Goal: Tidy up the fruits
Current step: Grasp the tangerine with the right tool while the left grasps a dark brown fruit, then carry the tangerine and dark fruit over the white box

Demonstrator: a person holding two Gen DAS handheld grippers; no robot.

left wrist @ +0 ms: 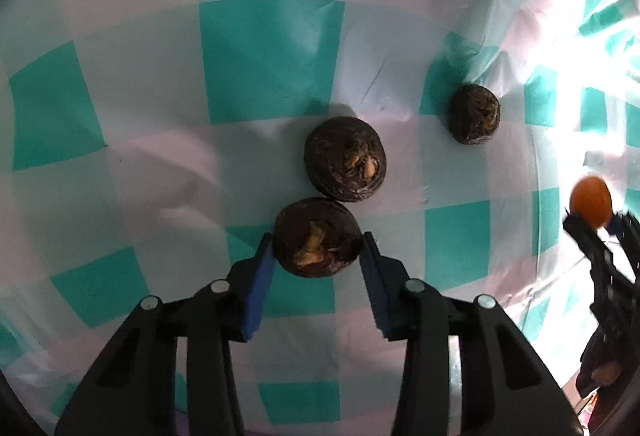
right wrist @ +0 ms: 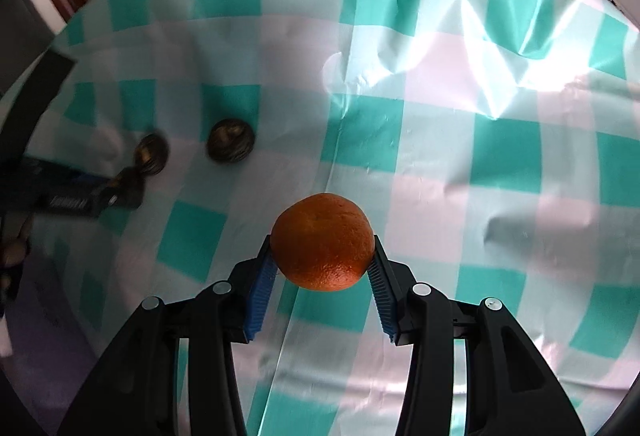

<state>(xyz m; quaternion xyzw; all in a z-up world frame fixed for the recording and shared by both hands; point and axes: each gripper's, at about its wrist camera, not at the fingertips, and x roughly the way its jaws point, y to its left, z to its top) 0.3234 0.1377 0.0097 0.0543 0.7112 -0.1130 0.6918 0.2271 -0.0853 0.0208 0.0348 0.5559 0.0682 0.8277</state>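
Left wrist view: left gripper (left wrist: 318, 244) points straight down at the teal-and-white checked tablecloth (left wrist: 264, 60), blue pads (left wrist: 258, 288) closed in against the sides of a dark brown water chestnut (left wrist: 316, 236), which sits on the cloth between the tips; grip looks made, both pad tips touching its flanks. Second water chestnut (left wrist: 345, 159) lies just beyond the held one, nearly touching it. Third water chestnut (left wrist: 475, 114) sits well apart, up and to the right, next to a crease in the cloth. At the far right edge the right gripper (left wrist: 596, 226) shows small, with an orange (left wrist: 591, 206) at its tips; strong glare behind it. Right wrist view: right gripper (right wrist: 322, 256) angled steeply down, ribbed blue pads (right wrist: 262, 288) clamped on both sides of the orange (right wrist: 322, 242), held clear above the checked tablecloth (right wrist: 440, 140). To the left, blurred, the left gripper (right wrist: 120, 188) sits low on the cloth at a dark fruit; two more water chestnuts beside it, one (right wrist: 152, 155) just beyond its tips, the other (right wrist: 231, 140) a little further right. Cloth is wrinkled and shiny at upper right.
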